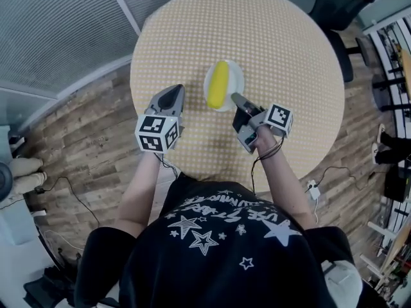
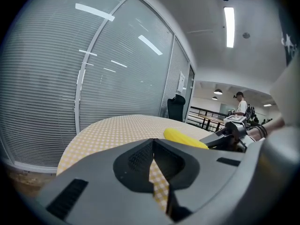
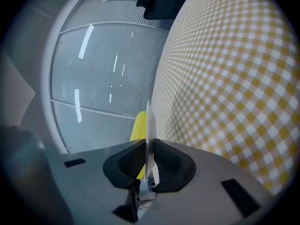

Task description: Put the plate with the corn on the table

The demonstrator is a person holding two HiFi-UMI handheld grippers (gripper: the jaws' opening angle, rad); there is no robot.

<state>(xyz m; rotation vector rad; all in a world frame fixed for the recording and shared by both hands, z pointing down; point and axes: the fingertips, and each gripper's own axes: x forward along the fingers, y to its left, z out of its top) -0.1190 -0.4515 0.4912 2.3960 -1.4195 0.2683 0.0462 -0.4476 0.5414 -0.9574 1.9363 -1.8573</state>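
A round table (image 1: pixel 276 50) in a yellow-and-white checked cloth fills the upper middle of the head view. A plank floor (image 1: pixel 83 140) lies to its left, and a wall of glass panels with closed blinds (image 1: pixel 58 31) takes up the upper left corner. A dark office chair (image 1: pixel 340 2) stands at the table's far edge, at the top right.

A person in a black shirt printed with white stars (image 1: pixel 218 249) takes up the bottom of the frame, with both forearms reaching up toward the table's near edge.

The left gripper (image 1: pixel 174 90), left of centre, has its marker cube (image 1: pixel 157 133) just below it. It hangs over the near left part of the cloth. Its own view shows the jaw tips meeting with nothing between them, and only checked cloth shows through the gap behind the tips.

The right gripper (image 1: pixel 235 97), just right of centre, is clamped on the near right rim of a white plate (image 1: pixel 235 76). In its own view the rim stands edge-on, pinched tight between the two pads.

The plate sits over the middle of the table, between the two grippers and nearer the right one. Whether its base touches the cloth cannot be made out.

A yellow ear of corn (image 1: pixel 218 84) lies lengthwise on the plate, pointing away from the person.
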